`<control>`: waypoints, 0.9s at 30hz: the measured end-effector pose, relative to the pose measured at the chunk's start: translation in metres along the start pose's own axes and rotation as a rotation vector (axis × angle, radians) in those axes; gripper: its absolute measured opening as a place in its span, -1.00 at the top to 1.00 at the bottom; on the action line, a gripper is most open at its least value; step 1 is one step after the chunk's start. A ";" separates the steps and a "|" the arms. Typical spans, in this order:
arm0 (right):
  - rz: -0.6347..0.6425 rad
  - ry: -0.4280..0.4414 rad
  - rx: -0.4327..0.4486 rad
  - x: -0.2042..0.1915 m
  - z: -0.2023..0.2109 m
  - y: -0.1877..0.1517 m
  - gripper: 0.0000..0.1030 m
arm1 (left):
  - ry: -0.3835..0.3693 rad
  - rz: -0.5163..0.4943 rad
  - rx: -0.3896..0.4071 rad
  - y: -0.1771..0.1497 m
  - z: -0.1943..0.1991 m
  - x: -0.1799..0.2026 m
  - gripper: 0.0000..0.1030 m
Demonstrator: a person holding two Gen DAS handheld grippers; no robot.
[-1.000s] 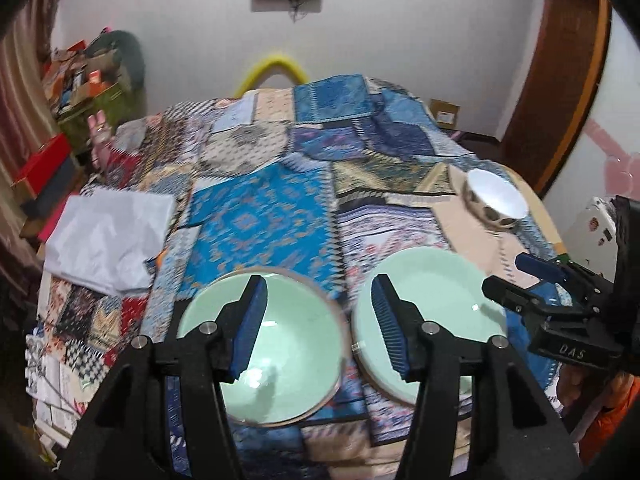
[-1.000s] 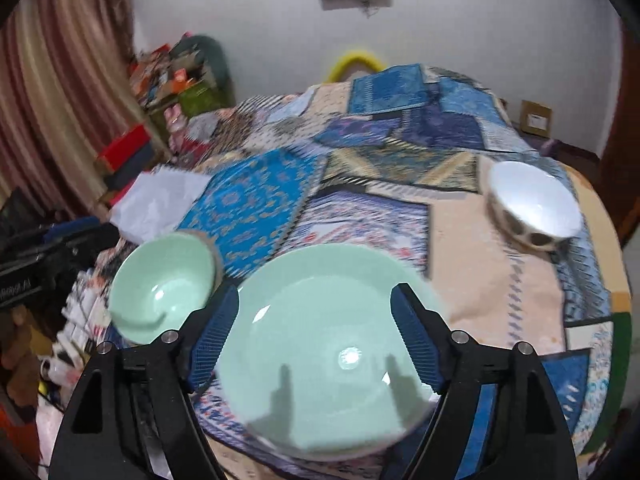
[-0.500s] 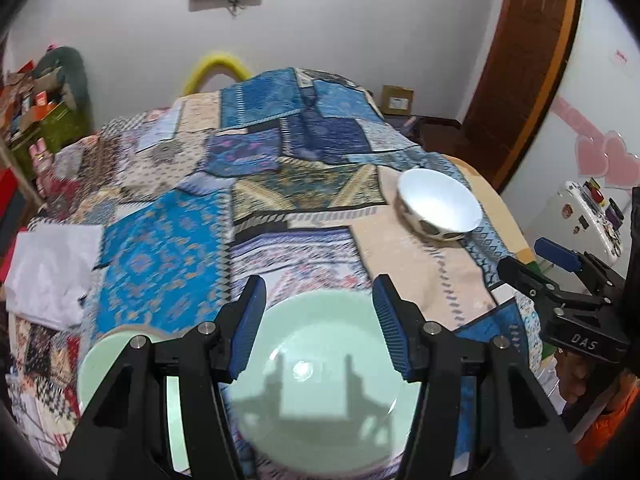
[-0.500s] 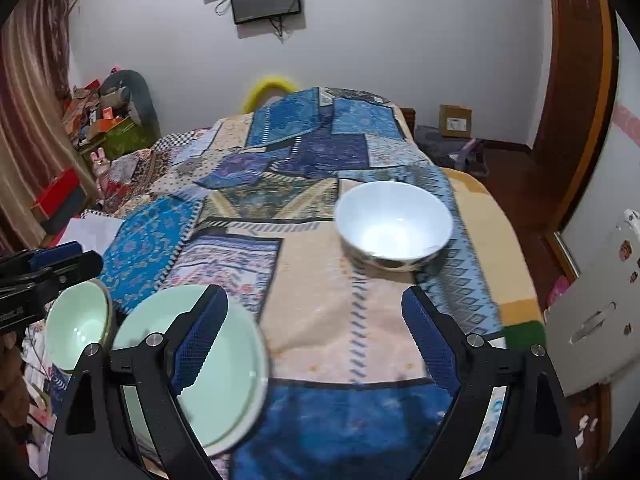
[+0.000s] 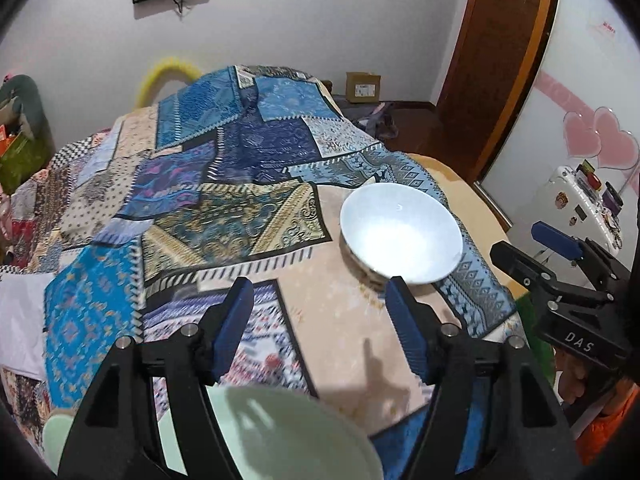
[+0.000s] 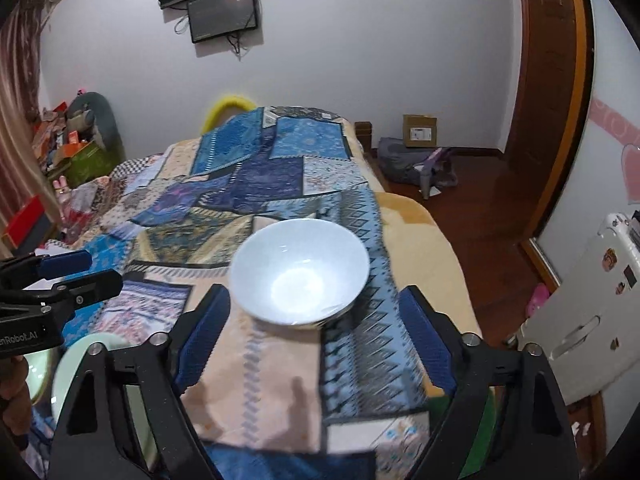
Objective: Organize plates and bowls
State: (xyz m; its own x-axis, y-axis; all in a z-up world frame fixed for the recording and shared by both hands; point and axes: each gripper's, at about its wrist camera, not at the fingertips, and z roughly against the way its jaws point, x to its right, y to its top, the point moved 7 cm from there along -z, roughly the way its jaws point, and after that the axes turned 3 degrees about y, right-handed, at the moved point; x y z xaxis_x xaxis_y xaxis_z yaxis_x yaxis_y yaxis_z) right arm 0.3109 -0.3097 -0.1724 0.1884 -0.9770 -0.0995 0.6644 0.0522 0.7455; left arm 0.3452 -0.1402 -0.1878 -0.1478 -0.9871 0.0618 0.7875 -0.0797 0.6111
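A white bowl [image 5: 400, 236] [image 6: 300, 272] stands upright on the patchwork quilt, near the bed's right side. My left gripper [image 5: 320, 320] hovers just short of it, to its left; its jaws are opening with nothing between them. My right gripper [image 6: 314, 320] faces the bowl head-on from close by. Its jaws are closing, the bowl lies ahead of the pads, and they do not touch it. A pale green plate [image 5: 280, 432] [image 6: 72, 364] lies behind the grippers at the near edge. A sliver of a green bowl [image 5: 56, 436] shows to its left.
The quilt [image 5: 240, 160] covers the bed. A white cloth [image 5: 16, 320] lies at its left edge. A white appliance [image 6: 580, 320] stands to the right of the bed. On the floor beyond is a cardboard box [image 6: 419, 131], and clutter [image 6: 80, 148] is piled at the left wall.
Both grippers have swung right, away from the green plate and green bowl and toward the white bowl, which now looks much larger. The left jaws have widened.
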 end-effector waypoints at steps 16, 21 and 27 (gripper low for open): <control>-0.095 0.074 -0.114 0.037 -0.072 -0.012 0.31 | -0.046 0.052 -0.134 0.021 -0.108 0.011 -0.29; -0.104 0.081 -0.137 0.039 -0.086 -0.013 0.48 | -0.026 0.017 -0.164 0.022 -0.128 0.020 -0.16; -0.112 0.101 -0.175 0.039 -0.101 -0.017 0.61 | -0.043 0.003 -0.216 0.019 -0.148 0.030 0.22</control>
State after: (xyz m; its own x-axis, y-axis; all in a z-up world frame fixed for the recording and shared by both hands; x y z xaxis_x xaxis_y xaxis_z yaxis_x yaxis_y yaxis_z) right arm 0.3803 -0.3281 -0.2558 0.1724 -0.9535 -0.2471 0.7991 -0.0113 0.6011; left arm 0.4444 -0.1918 -0.2916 -0.1669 -0.9809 0.0997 0.8973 -0.1092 0.4278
